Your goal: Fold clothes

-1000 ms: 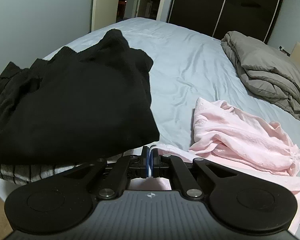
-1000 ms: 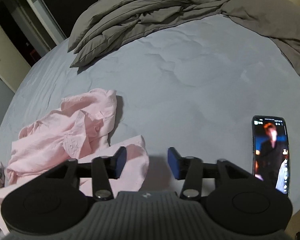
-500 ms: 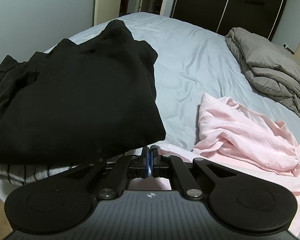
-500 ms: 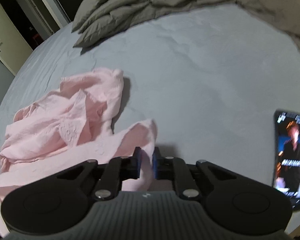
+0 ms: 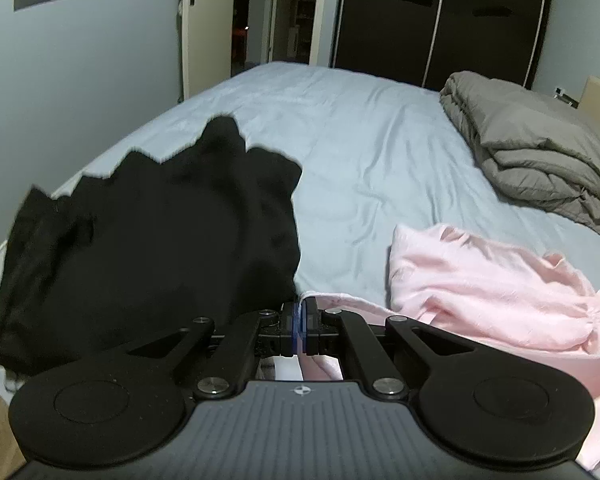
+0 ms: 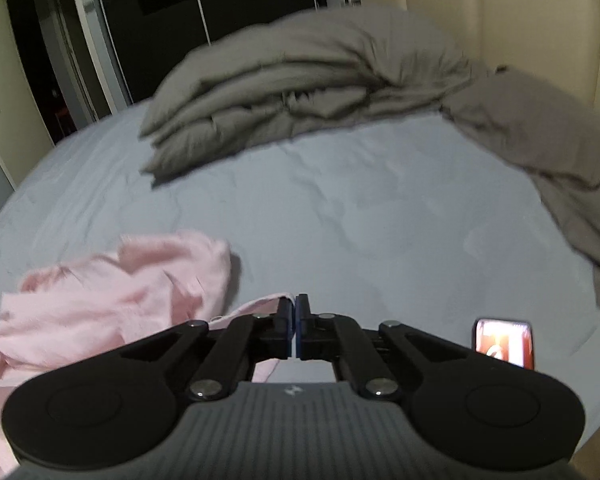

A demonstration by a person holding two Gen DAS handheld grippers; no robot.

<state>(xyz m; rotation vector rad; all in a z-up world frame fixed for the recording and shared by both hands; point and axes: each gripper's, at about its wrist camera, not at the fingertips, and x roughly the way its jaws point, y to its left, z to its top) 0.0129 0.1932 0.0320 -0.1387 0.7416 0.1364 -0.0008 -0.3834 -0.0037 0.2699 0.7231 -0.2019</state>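
Right gripper (image 6: pixel 296 328) has just clamped the pink garment (image 6: pixel 112 292) at lower left — left gripper (image 5: pixel 300 330) also grips its edge, so lifting can start.

The left gripper (image 5: pixel 300 308) has its fingers (image 5: pixel 288 322) pressed together on an edge of the pink garment (image 5: pixel 488 292), which lies crumpled on the bed (image 5: pixel 360 152) to the right. A black garment (image 5: pixel 152 240) is heaped at the left, and a folded grey duvet (image 5: pixel 532 148) sits far right.
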